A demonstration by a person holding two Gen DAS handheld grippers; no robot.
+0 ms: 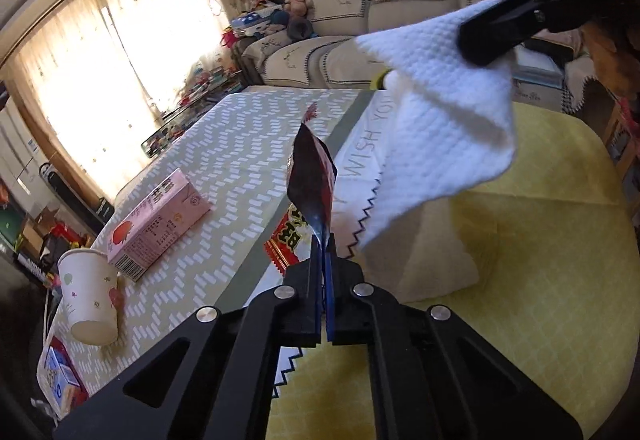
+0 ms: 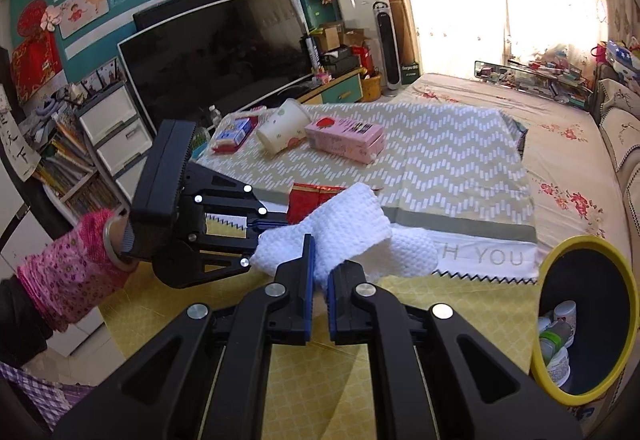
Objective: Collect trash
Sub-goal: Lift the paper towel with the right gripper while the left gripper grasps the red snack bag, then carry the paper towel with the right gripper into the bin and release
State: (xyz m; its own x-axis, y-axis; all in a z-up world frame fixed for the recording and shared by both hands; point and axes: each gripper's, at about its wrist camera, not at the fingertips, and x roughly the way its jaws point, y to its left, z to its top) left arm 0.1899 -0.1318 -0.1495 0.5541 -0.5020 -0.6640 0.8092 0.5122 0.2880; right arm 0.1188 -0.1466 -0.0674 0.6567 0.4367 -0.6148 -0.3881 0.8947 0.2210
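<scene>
The left gripper (image 1: 323, 240) points downward, jaws closed tight on a dark wrapper (image 1: 314, 175). The right gripper (image 2: 319, 260) tilts down too, jaws clamped on a white cloth (image 2: 348, 228). A pink-patterned sleeve (image 2: 64, 272) covers the left forearm.

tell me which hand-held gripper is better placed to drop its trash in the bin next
Right, probably. The right hand-held gripper is shut on the white cloth, and the yellow-rimmed bin stands open just to its right. The left hand-held gripper, pinching a dark wrapper, sits farther over the table.
</scene>
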